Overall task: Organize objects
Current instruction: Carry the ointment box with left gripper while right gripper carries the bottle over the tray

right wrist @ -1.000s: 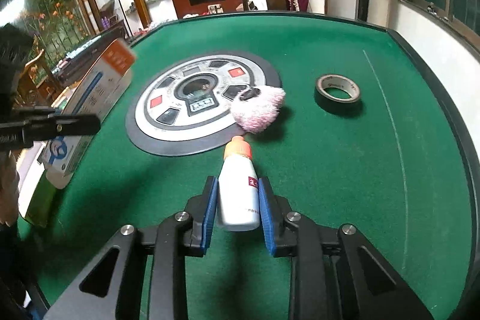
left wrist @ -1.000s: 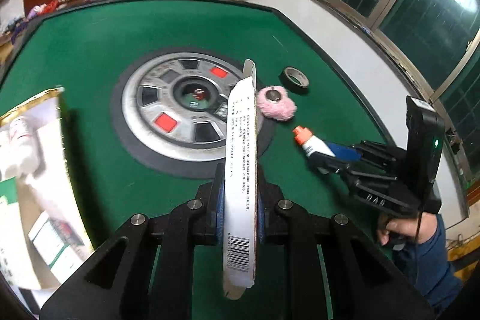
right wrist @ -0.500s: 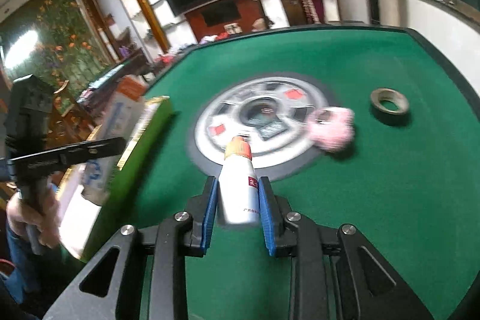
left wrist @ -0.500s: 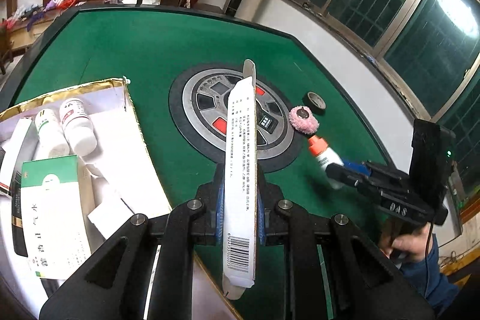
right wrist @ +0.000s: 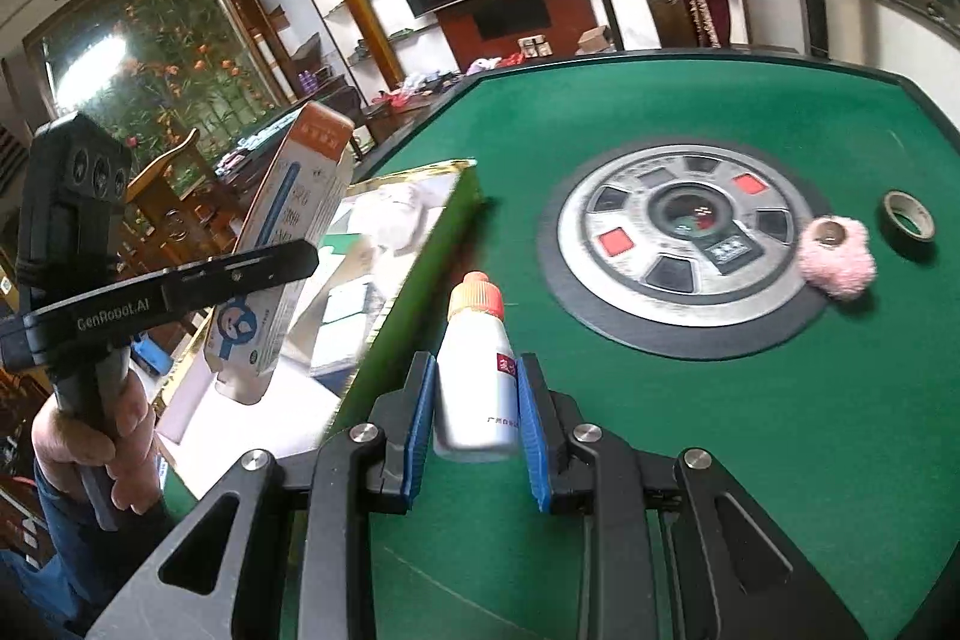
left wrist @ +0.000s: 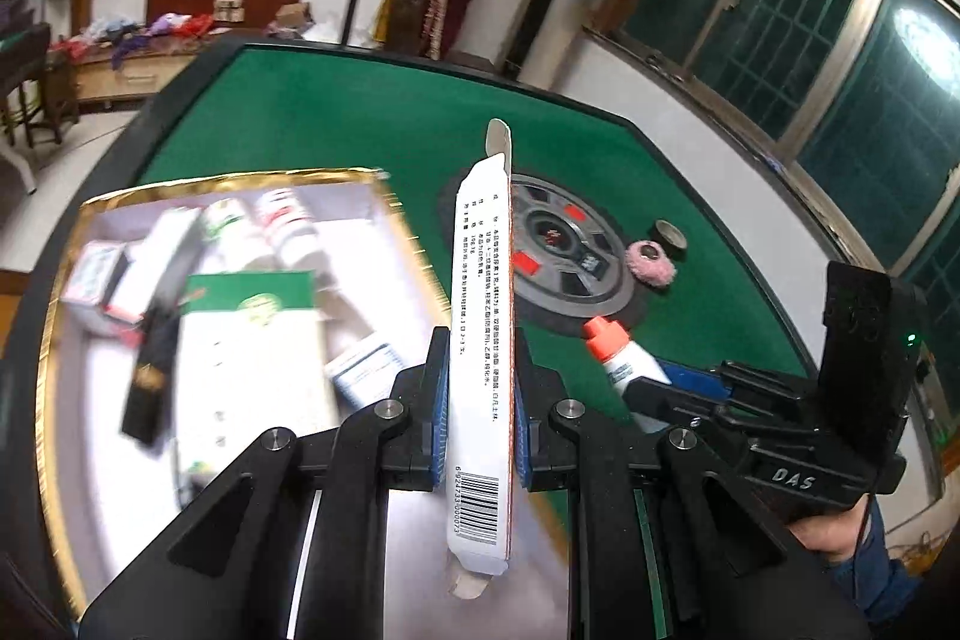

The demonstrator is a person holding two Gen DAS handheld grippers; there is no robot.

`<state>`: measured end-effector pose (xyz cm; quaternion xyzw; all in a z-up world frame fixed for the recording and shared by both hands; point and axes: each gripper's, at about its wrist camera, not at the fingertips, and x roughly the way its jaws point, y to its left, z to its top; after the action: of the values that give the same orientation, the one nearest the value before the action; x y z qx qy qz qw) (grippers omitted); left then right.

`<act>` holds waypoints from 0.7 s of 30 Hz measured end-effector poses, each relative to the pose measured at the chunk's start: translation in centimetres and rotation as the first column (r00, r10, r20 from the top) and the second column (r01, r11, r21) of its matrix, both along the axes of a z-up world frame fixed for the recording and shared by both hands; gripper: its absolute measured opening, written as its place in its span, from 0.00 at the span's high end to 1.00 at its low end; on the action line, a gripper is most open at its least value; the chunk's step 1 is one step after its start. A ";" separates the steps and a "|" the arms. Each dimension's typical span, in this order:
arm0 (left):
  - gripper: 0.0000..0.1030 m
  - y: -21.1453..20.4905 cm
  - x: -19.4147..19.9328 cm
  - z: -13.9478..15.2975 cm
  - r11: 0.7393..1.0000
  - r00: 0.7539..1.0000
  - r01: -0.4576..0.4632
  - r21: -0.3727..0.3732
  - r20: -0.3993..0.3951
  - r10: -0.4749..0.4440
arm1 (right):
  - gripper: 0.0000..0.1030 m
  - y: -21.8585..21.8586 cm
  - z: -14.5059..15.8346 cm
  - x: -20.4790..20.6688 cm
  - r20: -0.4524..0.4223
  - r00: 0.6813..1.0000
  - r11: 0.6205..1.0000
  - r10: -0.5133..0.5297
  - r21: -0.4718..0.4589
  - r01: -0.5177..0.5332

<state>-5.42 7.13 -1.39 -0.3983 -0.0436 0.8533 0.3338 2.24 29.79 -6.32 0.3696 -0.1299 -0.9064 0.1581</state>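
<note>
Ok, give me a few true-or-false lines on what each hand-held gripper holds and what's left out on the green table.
1. The left hand-held gripper is shut on a narrow white carton. True.
2. The right hand-held gripper is empty. False: it is shut on a white bottle with an orange cap.
3. The gold-rimmed box already holds items. True.
4. The pink fluffy thing lies in that box. False: it lies on the table beside a tape roll.
</note>
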 end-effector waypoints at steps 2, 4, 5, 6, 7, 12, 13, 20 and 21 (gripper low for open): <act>0.85 -1.0 0.2 -0.1 1.000 1.000 -0.019 -0.011 -0.007 0.019 | 0.74 -0.9 0.1 -0.1 -0.009 1.000 1.000 0.014 -0.003 -0.014; 0.85 -2.0 0.6 -0.3 0.999 0.999 -0.040 -0.019 -0.014 0.040 | 0.74 -1.8 0.2 0.0 -0.011 0.999 1.000 0.030 -0.009 -0.030; 0.85 -2.5 0.8 -0.3 0.999 0.999 -0.046 -0.022 -0.020 0.045 | 0.74 -2.2 0.1 0.0 -0.012 0.999 0.999 0.037 -0.013 -0.037; 0.85 -3.1 1.0 -0.4 0.998 0.998 -0.050 -0.027 -0.024 0.049 | 0.74 -2.7 0.1 0.0 -0.012 0.999 0.999 0.048 -0.018 -0.048; 0.85 -3.5 1.0 -0.4 0.998 0.998 -0.056 -0.027 -0.026 0.056 | 0.74 -3.2 0.1 -0.1 -0.009 0.998 0.998 0.061 -0.019 -0.061; 0.85 -5.3 1.5 -0.9 0.996 0.996 -0.085 -0.035 -0.026 0.085 | 0.74 -5.3 -0.2 -0.4 0.001 0.995 0.995 0.098 -0.013 -0.098; 0.85 -5.6 1.6 -1.0 0.995 0.996 -0.089 -0.037 -0.026 0.088 | 0.74 -5.8 -0.2 -0.4 0.003 0.994 0.994 0.107 -0.011 -0.107; 0.85 -8.0 2.1 -1.9 0.991 0.991 -0.131 -0.040 -0.011 0.131 | 0.74 -9.2 -0.5 -0.3 0.016 0.985 0.985 0.174 0.003 -0.174; 0.85 -8.3 2.2 -2.1 0.990 0.990 -0.138 -0.040 -0.009 0.137 | 0.74 -9.7 -0.6 -0.3 0.020 0.983 0.983 0.185 0.006 -0.185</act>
<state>-3.22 -1.14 -3.46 -0.3985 -0.0527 0.8761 0.2661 1.95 20.07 -6.94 0.3893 -0.0930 -0.8847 0.2391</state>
